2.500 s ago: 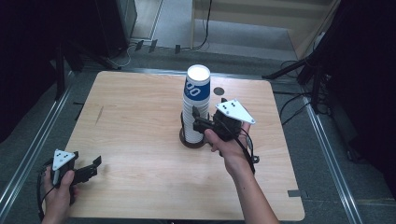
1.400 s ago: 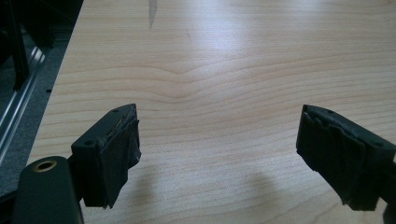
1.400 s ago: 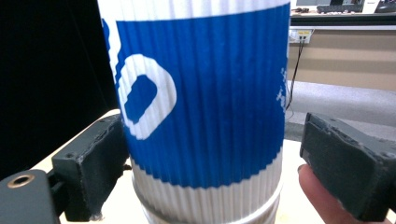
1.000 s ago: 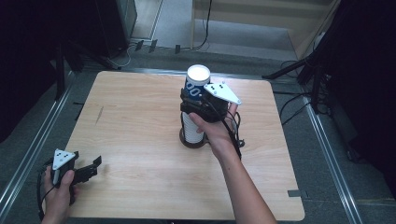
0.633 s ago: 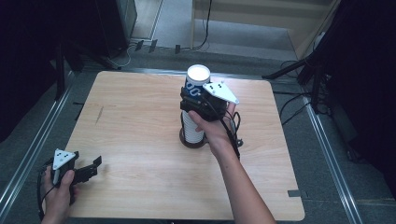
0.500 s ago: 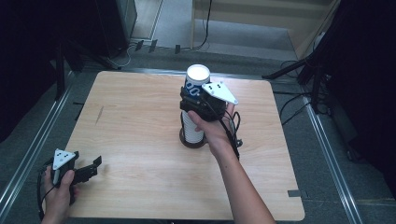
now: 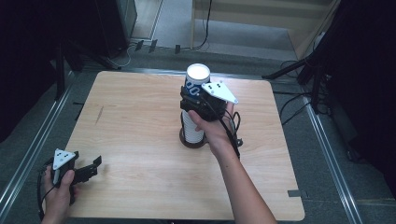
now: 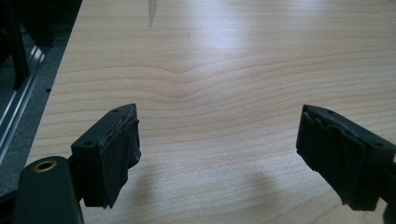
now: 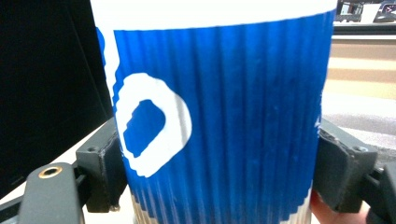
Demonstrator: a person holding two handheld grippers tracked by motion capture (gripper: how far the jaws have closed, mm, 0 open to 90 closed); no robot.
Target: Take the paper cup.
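A tall stack of white paper cups (image 7: 191, 129) stands on a dark round base (image 7: 192, 143) near the middle of the wooden table (image 7: 135, 116). Its top cup is a blue ribbed cup (image 7: 193, 85) with white lettering and a white rim. My right gripper (image 7: 194, 103) is shut on this blue cup (image 9: 233, 116), with one jaw pressed against each side just below the rim. My left gripper (image 7: 92, 166) rests at the table's front left corner. Its jaws stand wide open over bare wood (image 8: 219, 93).
The table's left edge (image 8: 56, 93) runs close beside my left gripper. Metal floor rails (image 7: 28, 149) flank the table on both sides. Black stand legs and cables (image 7: 299, 74) lie beyond the back right corner.
My right gripper rose from the lower part of the stack up to the blue top cup and closed around it. Over the last second it barely moved. The left gripper stayed put.
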